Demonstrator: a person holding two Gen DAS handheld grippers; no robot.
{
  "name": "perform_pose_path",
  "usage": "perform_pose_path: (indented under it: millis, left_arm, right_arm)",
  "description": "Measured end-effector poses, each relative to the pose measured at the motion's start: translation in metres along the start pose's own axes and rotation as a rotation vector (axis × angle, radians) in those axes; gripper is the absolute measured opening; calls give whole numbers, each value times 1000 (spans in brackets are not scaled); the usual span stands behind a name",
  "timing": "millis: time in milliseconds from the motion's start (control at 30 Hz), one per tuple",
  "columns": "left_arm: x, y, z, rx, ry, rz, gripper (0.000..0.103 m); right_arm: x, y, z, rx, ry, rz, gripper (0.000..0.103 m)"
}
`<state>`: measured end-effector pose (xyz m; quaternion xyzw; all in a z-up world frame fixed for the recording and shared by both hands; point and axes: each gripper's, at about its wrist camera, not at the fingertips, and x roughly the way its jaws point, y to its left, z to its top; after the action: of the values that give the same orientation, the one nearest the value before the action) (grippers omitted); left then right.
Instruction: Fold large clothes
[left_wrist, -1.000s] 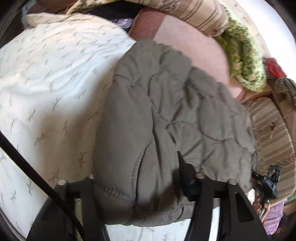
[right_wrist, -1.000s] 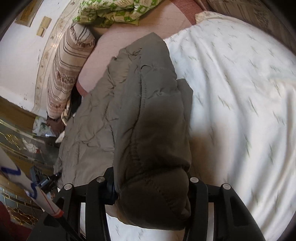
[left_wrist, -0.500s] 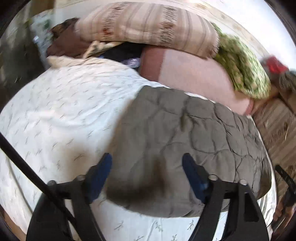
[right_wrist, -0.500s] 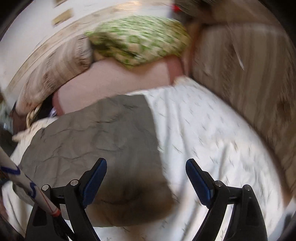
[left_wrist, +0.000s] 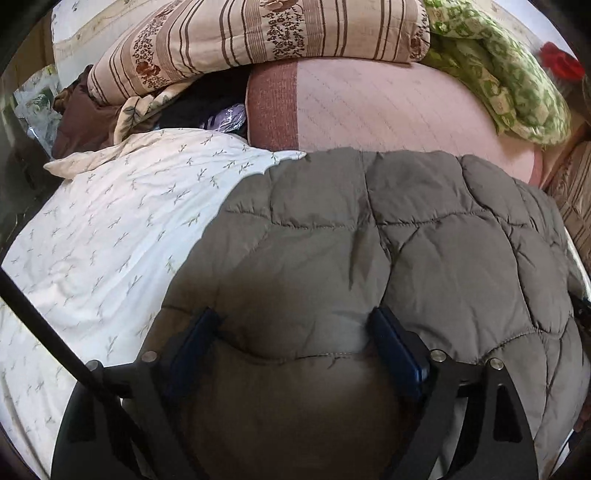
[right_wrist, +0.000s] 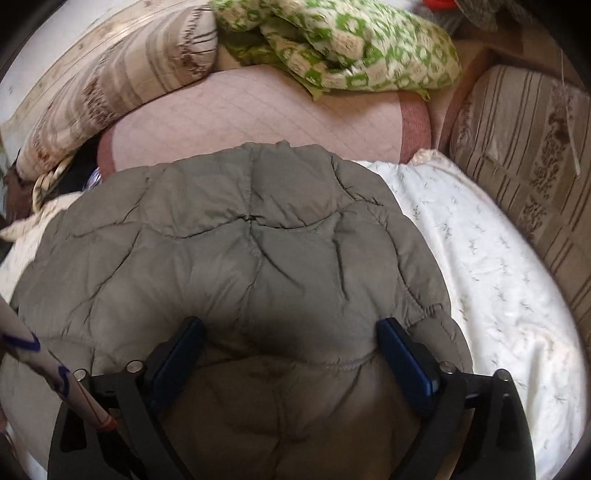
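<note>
The jacket (left_wrist: 388, 251) now lies folded flat on the sheet (left_wrist: 110, 229); a second ago both grippers clamped bunched edges of it. This fold appears complete. The left gripper (left_wrist: 295, 343) and right gripper (right_wrist: 291, 347) have released: jaws spread wide, hovering over the near hem, nothing held. The sheet covers a bed, with a pink mattress (left_wrist: 388, 110) beyond. A striped quilt (left_wrist: 258, 33) and green blanket (right_wrist: 343, 40) are piled behind. A striped cushion (right_wrist: 524, 155) borders the right side.
</note>
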<state>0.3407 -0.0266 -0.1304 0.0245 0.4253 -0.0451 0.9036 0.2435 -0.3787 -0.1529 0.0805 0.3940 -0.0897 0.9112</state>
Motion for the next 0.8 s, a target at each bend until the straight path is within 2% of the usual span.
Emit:
perform_pose_path:
  millis: [100,167,267,333,467,567,700,800]
  left_arm:
    - [-9,3,0,-20,-21,7,86]
    - [-31,8,-8,-38,-65,40,86]
    - [-68,16,-21,-54,-132,54,86]
    - [-108,24,-34,-82,-211,64,86]
    - [-170,40,-59,-157,-306,33,98]
    - [-206,46,-77,-193,-332,-12,99]
    - [-239,35,-99,-150,-326,-14,99]
    - [-259,19,-122,-96,-317,20,99]
  right_arm:
    - [17,-10,10,57,36,16,102]
    - [20,-10,12,74,41,4,102]
    - [3,-3,10,48,19,-44,102]
    - [-21,4,4,30,-14,-50,102]
    - [-74,13,-22,29,-43,7,102]
    - [-114,21,-54,18,-45,56,102]
    - [-151,39,-96,-38,-44,61,102]
    - [-178,51,-124,-68,-68,44,102]
